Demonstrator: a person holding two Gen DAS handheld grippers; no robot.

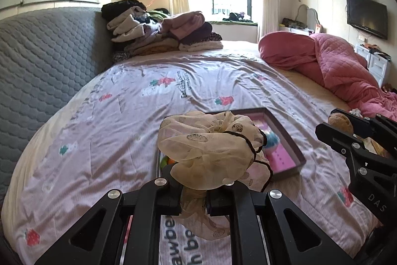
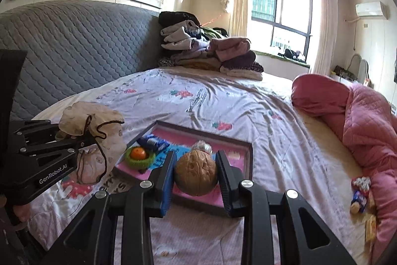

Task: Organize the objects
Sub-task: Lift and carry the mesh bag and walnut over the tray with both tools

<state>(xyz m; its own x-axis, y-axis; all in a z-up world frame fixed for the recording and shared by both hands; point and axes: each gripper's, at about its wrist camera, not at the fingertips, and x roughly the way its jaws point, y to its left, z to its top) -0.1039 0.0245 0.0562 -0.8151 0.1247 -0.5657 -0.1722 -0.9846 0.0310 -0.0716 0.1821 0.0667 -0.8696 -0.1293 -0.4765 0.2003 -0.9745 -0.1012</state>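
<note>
Walnut (image 2: 196,173) sits clamped between the fingers of the right gripper (image 2: 196,178), held above the near edge of the shallow tray (image 2: 248,148) that lies on the printed bedsheet (image 2: 223,101). The left gripper (image 1: 194,198) is pinched tight on the neck of a sheer drawstring pouch (image 1: 211,143), so the gathered cloth puffs up above its fingers and the dark cord (image 1: 250,148) dangles down one side; in the right wrist view the pouch hangs just beside the tray's left edge.

The tray already holds a green ring with an orange ball (image 2: 139,154), a blue wrapped packet (image 2: 152,140) and a foil-wrapped piece (image 2: 202,147) just behind the walnut. A few more snack packets (image 2: 359,193) lie by the pink quilt (image 2: 367,121), well apart from the tray.

The step in hand looks like setting the walnut down inside the tray — or possibly into the pouch, which I cannot settle from these views. For the tray, the nut should go low over a bare pink patch before the fingers part, since a round shell rolls readily on a smooth floor. Aim for the open area to the right, clear of the foil piece. Keep the pouch lifted aside so the cord does not drag across the tray's contents.
</note>
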